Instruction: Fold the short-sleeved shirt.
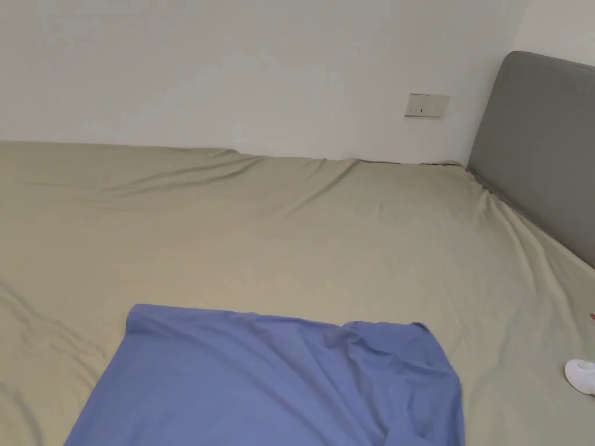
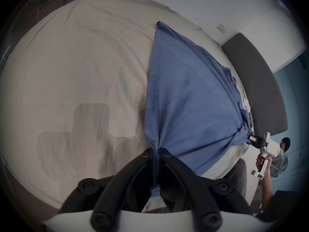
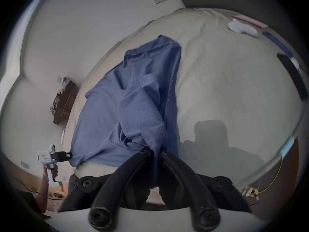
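Shirt [image 1: 279, 377], blue, lay spread toward the bed's [image 1: 290, 232] near edge, near corners clamped by left gripper [image 2: 155, 150] and right gripper [image 3: 154, 152]; risk judged: bunched fabric at the right corner could slip out or fold crooked if pulled unevenly.

Blue shirt [image 1: 279, 377] spread on the beige bed sheet [image 1: 290, 232], grey headboard [image 1: 540, 151] at right.

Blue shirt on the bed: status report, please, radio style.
Left gripper shut on shirt. Right gripper shut on shirt too. Far part lies on bed, right side rumpled. Nothing on the shirt.
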The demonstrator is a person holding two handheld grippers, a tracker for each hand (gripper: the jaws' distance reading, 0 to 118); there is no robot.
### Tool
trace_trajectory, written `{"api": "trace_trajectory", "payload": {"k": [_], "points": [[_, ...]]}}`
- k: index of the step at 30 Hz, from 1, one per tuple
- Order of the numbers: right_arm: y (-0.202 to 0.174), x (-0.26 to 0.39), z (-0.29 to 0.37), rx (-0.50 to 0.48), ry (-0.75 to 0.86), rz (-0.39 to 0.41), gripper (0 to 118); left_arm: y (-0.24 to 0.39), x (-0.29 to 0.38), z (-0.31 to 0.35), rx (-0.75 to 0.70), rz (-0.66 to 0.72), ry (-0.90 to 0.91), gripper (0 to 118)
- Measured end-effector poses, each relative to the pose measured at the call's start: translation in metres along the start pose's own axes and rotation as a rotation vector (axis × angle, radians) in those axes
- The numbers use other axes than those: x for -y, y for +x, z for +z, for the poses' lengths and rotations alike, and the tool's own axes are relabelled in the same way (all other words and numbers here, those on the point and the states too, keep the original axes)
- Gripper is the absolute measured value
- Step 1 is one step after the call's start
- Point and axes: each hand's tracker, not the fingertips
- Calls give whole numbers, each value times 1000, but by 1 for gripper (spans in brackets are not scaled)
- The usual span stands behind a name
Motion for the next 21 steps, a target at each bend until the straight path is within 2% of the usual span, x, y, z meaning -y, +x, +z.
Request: {"api": "trace_trajectory", "payload": {"k": [3, 7, 12, 13, 15, 19, 20, 21], "points": [[29, 22, 8, -38, 2, -96, 6, -4, 23, 9, 20, 16, -31, 6], [30, 45, 27, -16, -7, -72, 6, -13, 46, 19, 40, 44, -56, 6], [1, 58, 45, 69, -2, 111, 6, 0, 57, 21, -1, 21, -62, 6], [13, 60, 36, 97, -6, 152, 6, 3, 56, 22, -8, 4, -58, 6], [9, 64, 27, 148, 1, 222, 6, 9, 58, 21, -35, -41, -57, 6], [7, 65, 19, 132, 20, 157, 8, -4, 58, 19, -52, -88, -41, 6], [8, 64, 21, 129, 30, 140, 15, -5, 60, 19, -42, -115, -41, 11], [5, 65, 25, 130, 47, 133, 31, -5, 61, 22, -26, -144, -43, 34]]}}
